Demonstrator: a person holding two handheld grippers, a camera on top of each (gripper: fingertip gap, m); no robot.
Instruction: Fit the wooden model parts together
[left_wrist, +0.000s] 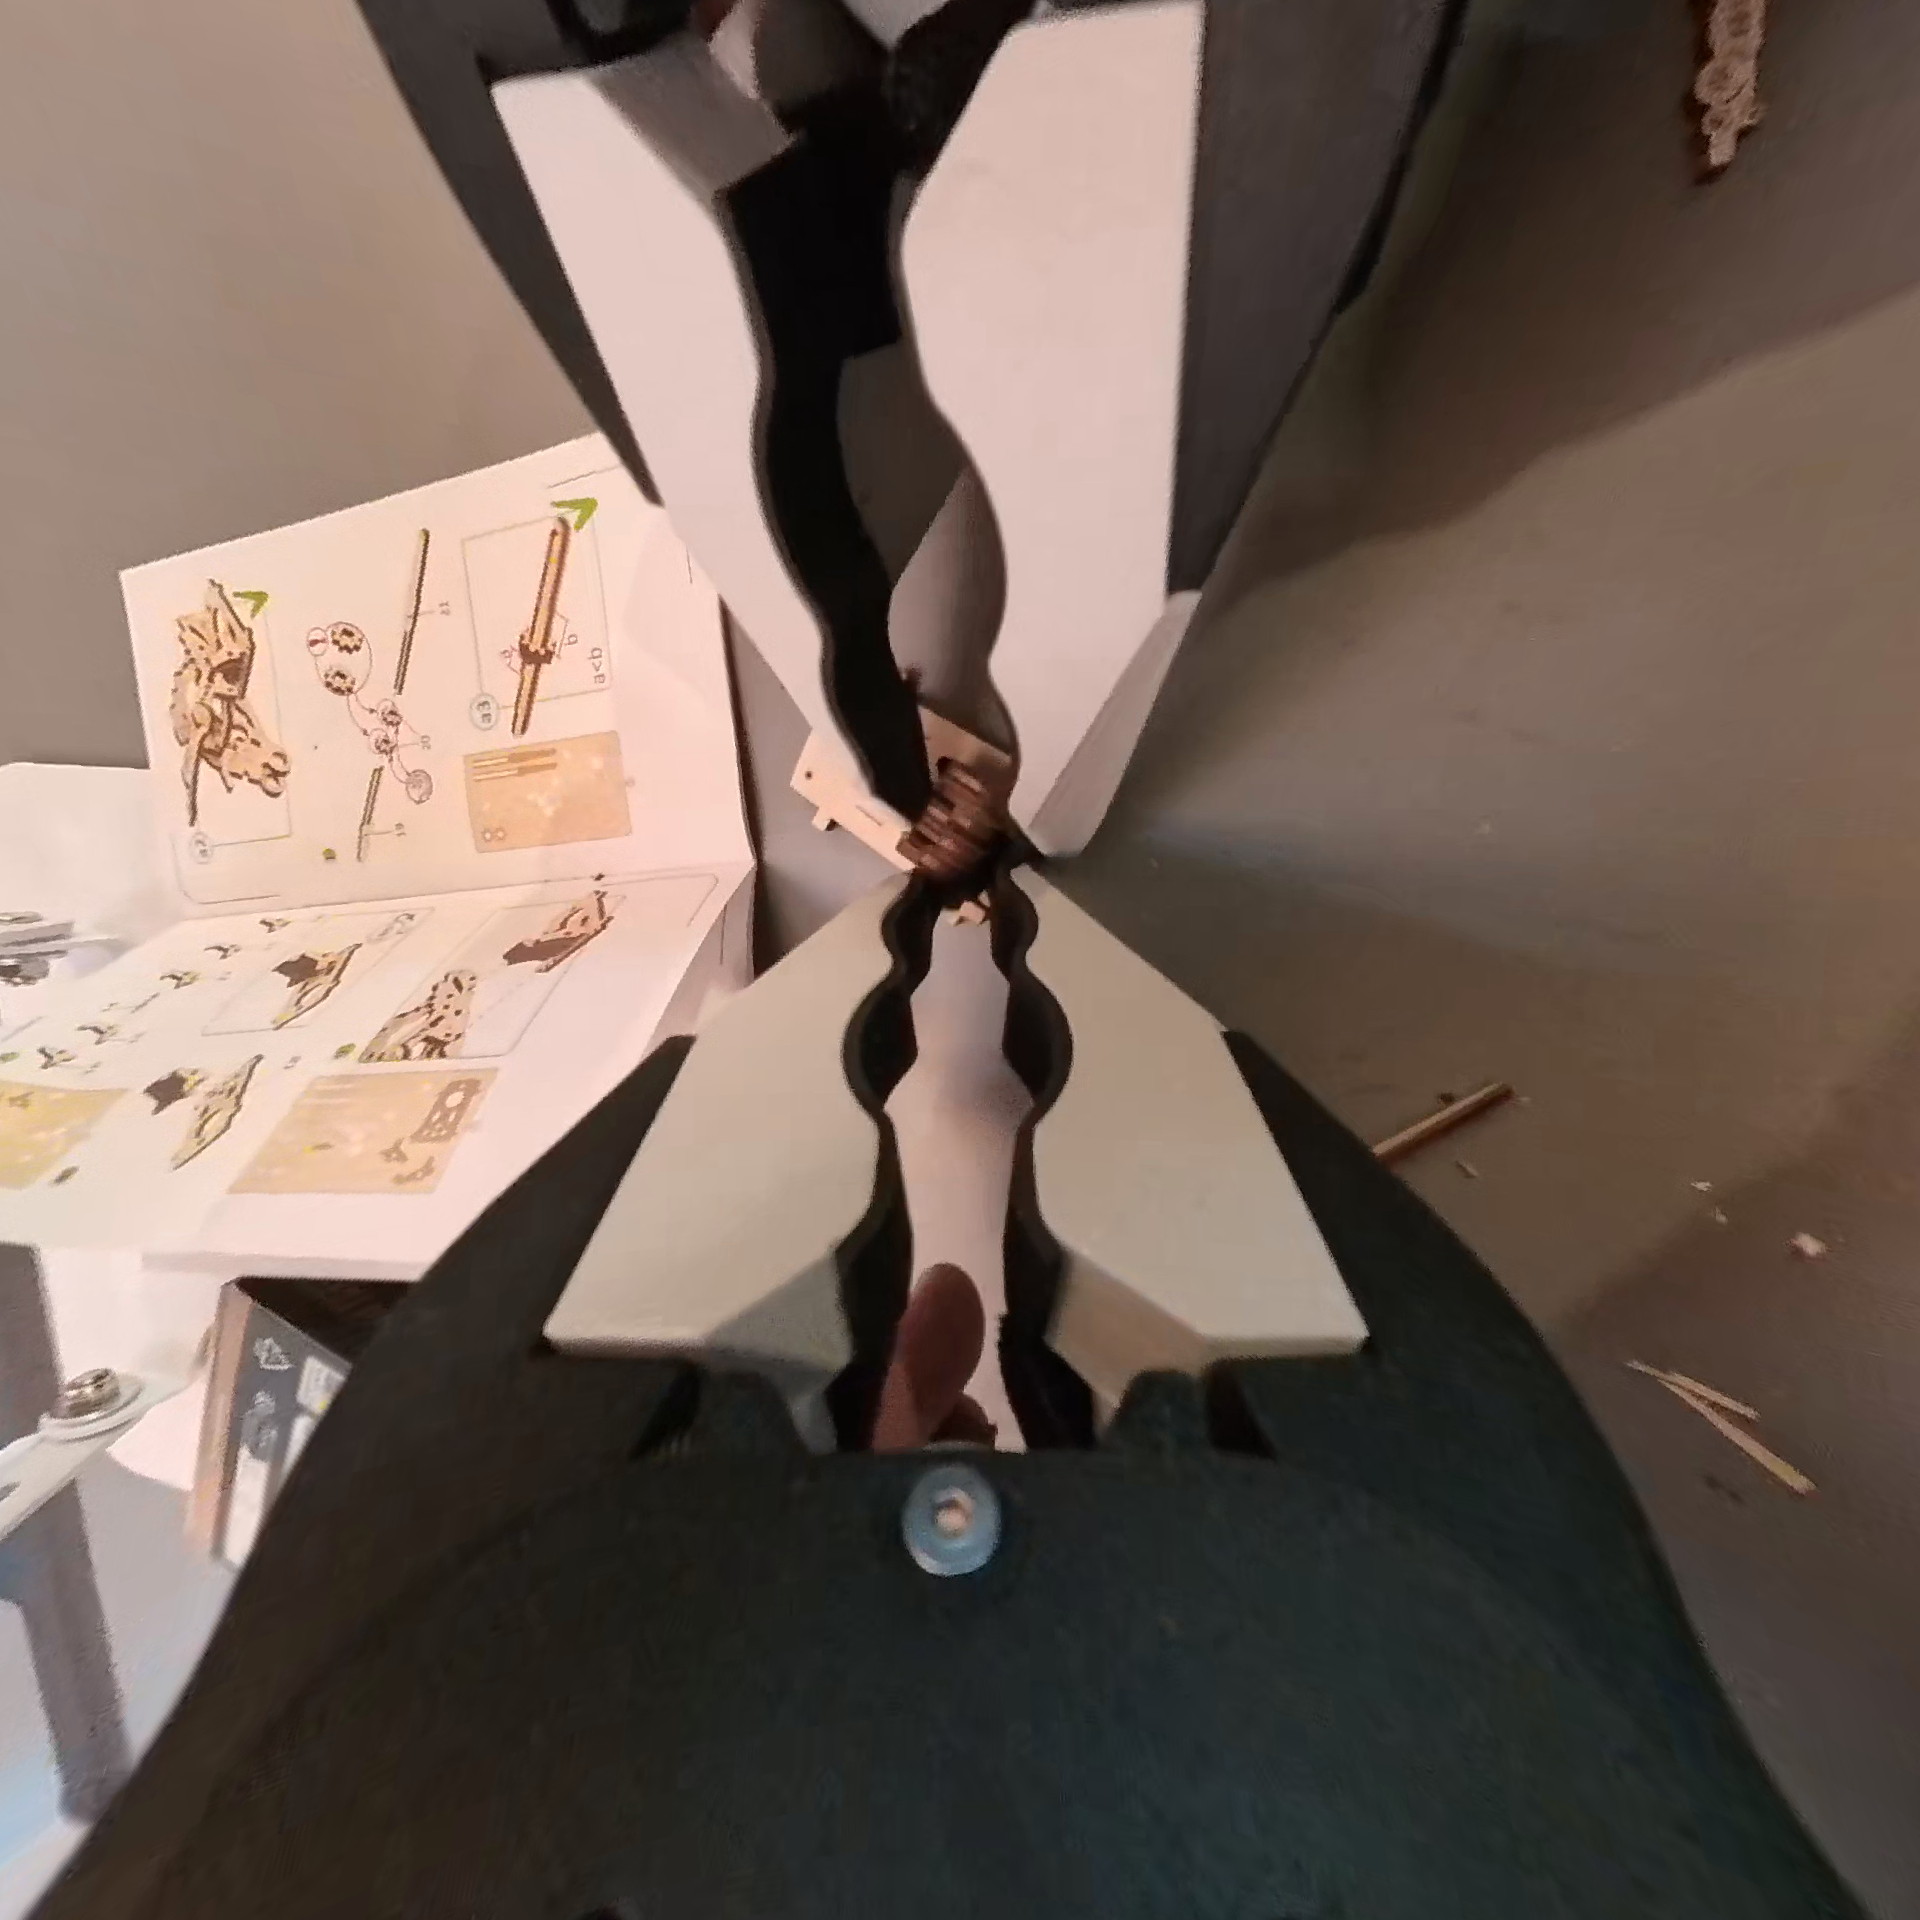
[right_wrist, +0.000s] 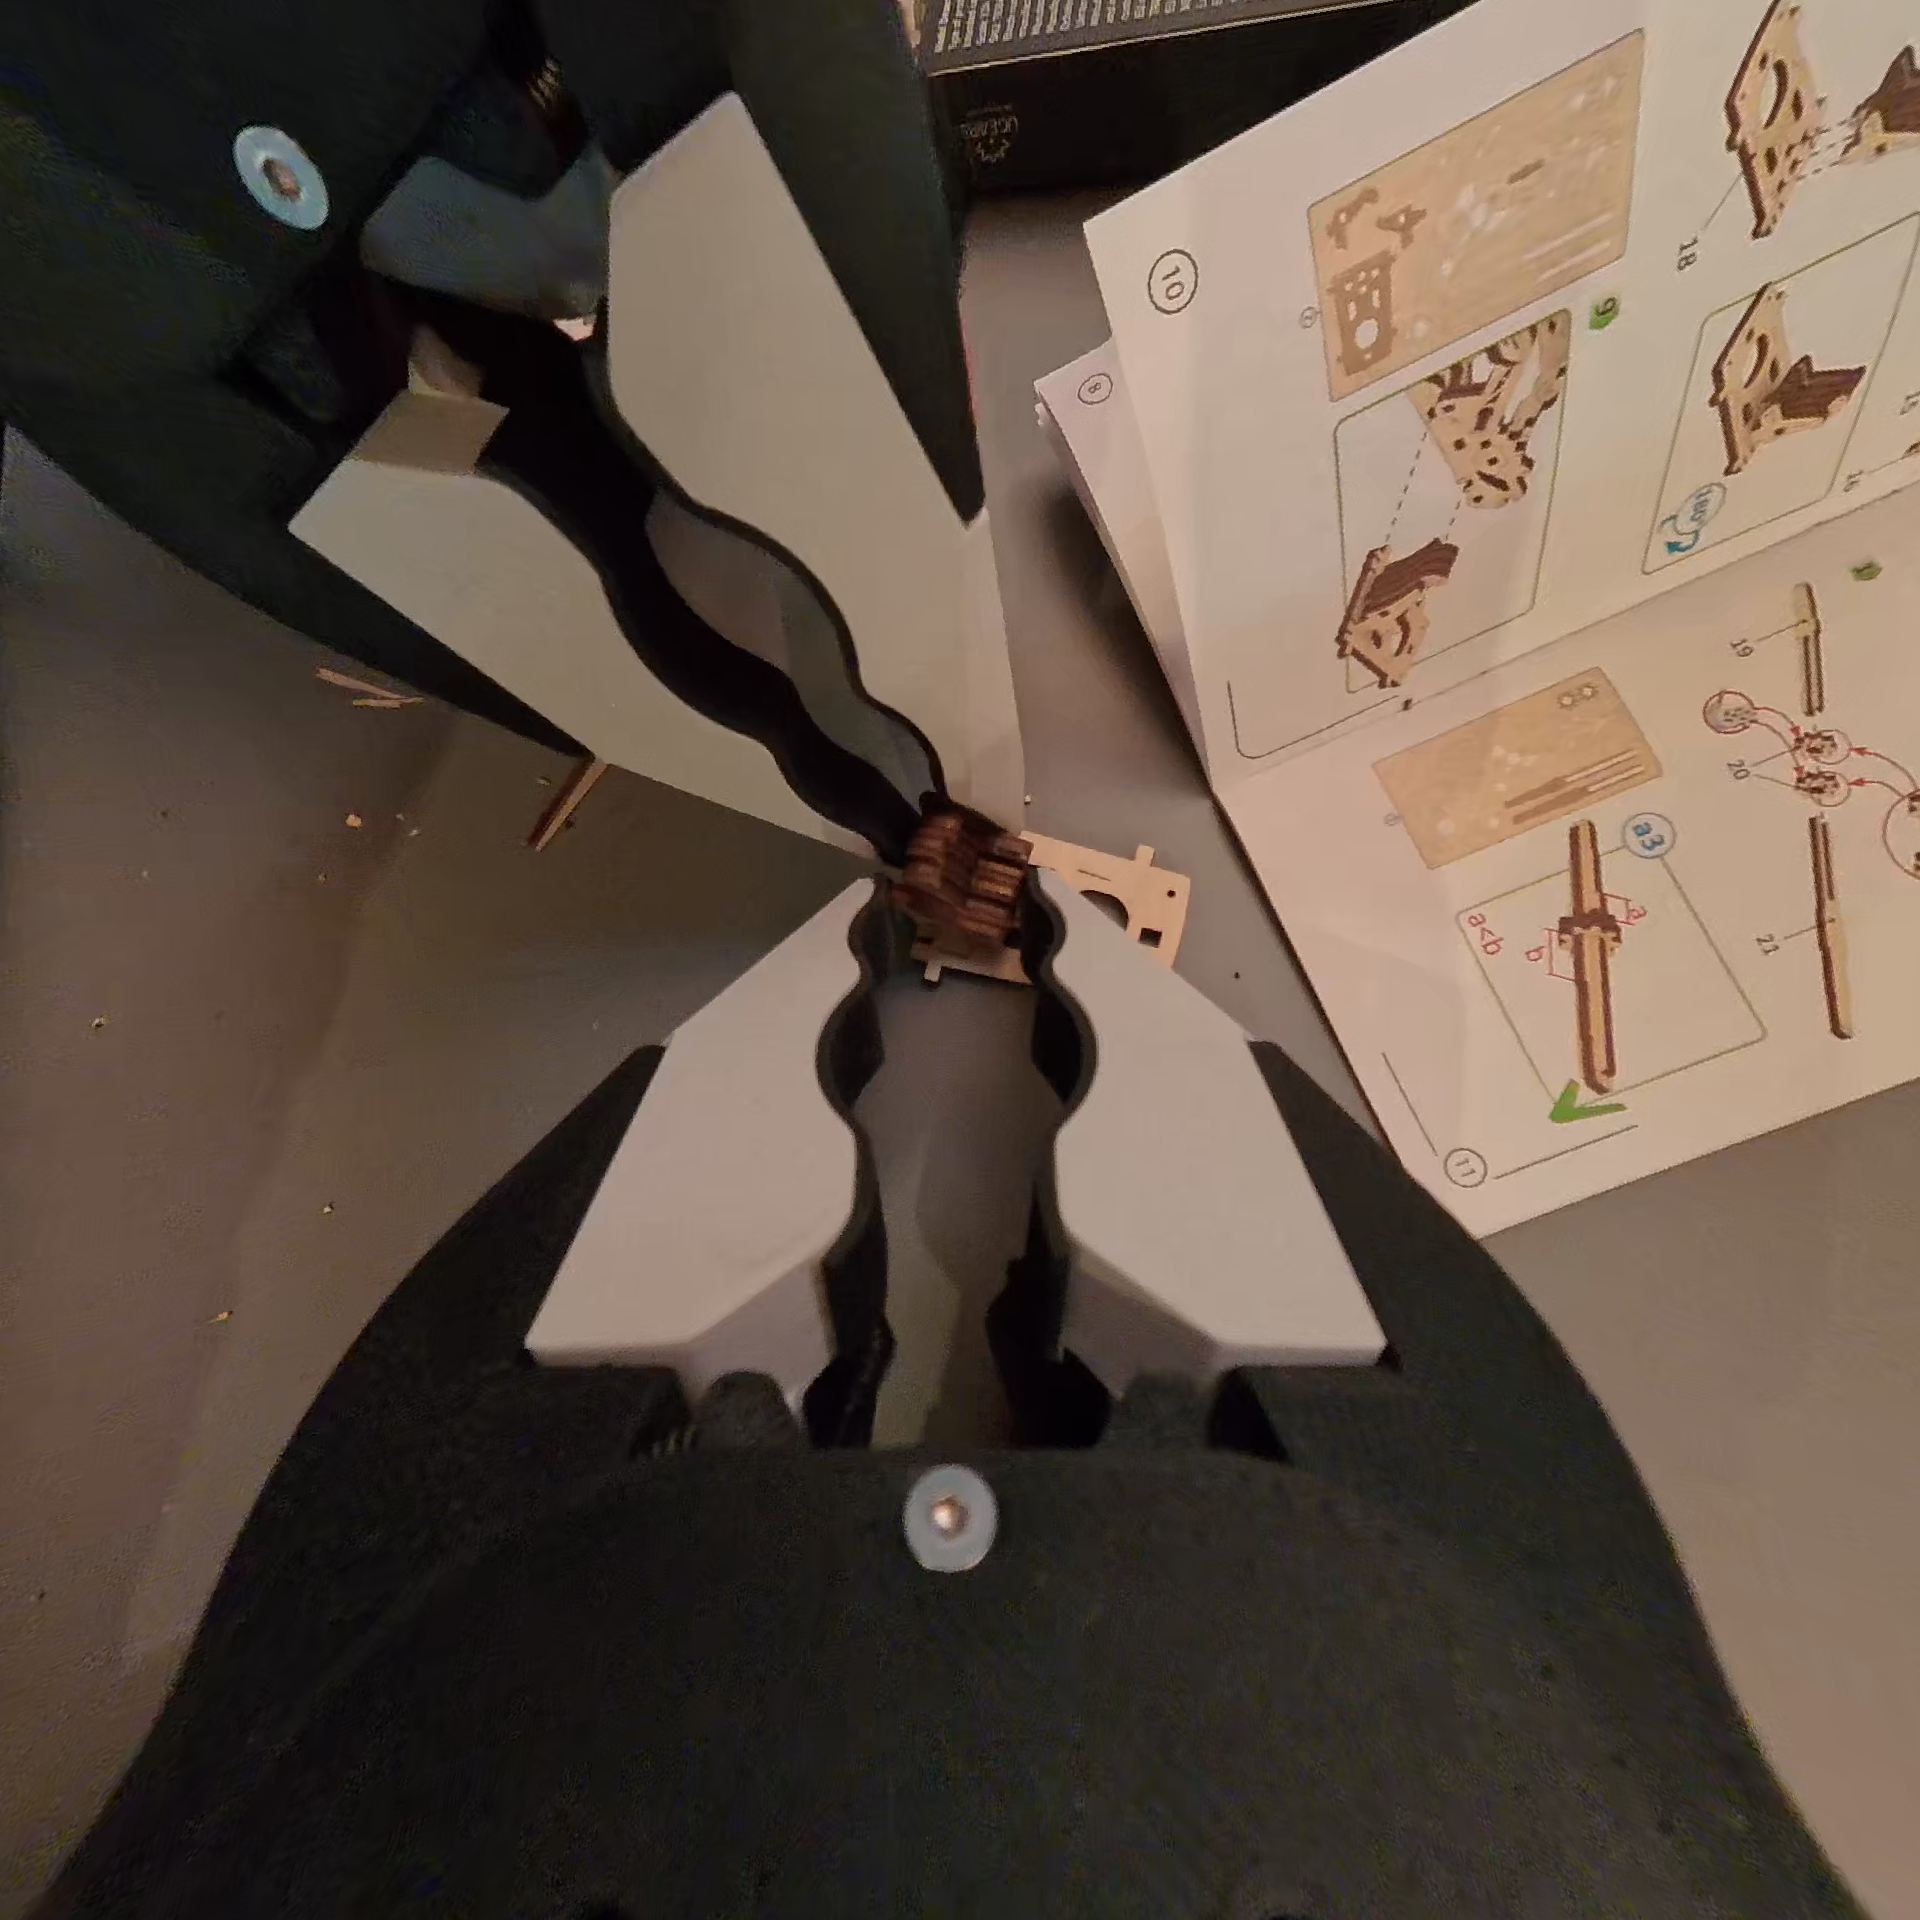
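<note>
A small wooden model part (left_wrist: 951, 826), a stack of dark brown ribbed pieces joined to a pale flat plate (left_wrist: 847, 795), hangs between both grippers above the grey table (left_wrist: 1558, 831). My left gripper (left_wrist: 961, 894) comes from below in its own view and is shut on the part's lower edge. My right gripper (left_wrist: 951, 800) comes from the top of that view and is shut on the same part, tip to tip with the left. In the right wrist view the right gripper (right_wrist: 961, 935) grips the ribbed stack (right_wrist: 961, 873); the pale plate (right_wrist: 1122, 894) sticks out to the right, and the left gripper (right_wrist: 914, 821) comes from the upper left.
An open instruction booklet (left_wrist: 416, 831) lies on the table to the left, and it shows at the right of the right wrist view (right_wrist: 1558, 623). A dark box (right_wrist: 1091, 94) stands behind it. A thin wooden stick (left_wrist: 1439, 1122) and splinters (left_wrist: 1725, 1423) lie on the table. It is some 8 cm from my right tips to the thin wooden stick (left_wrist: 1439, 1122). My right wrist view (right_wrist: 569, 809) looks at it from another angle.
</note>
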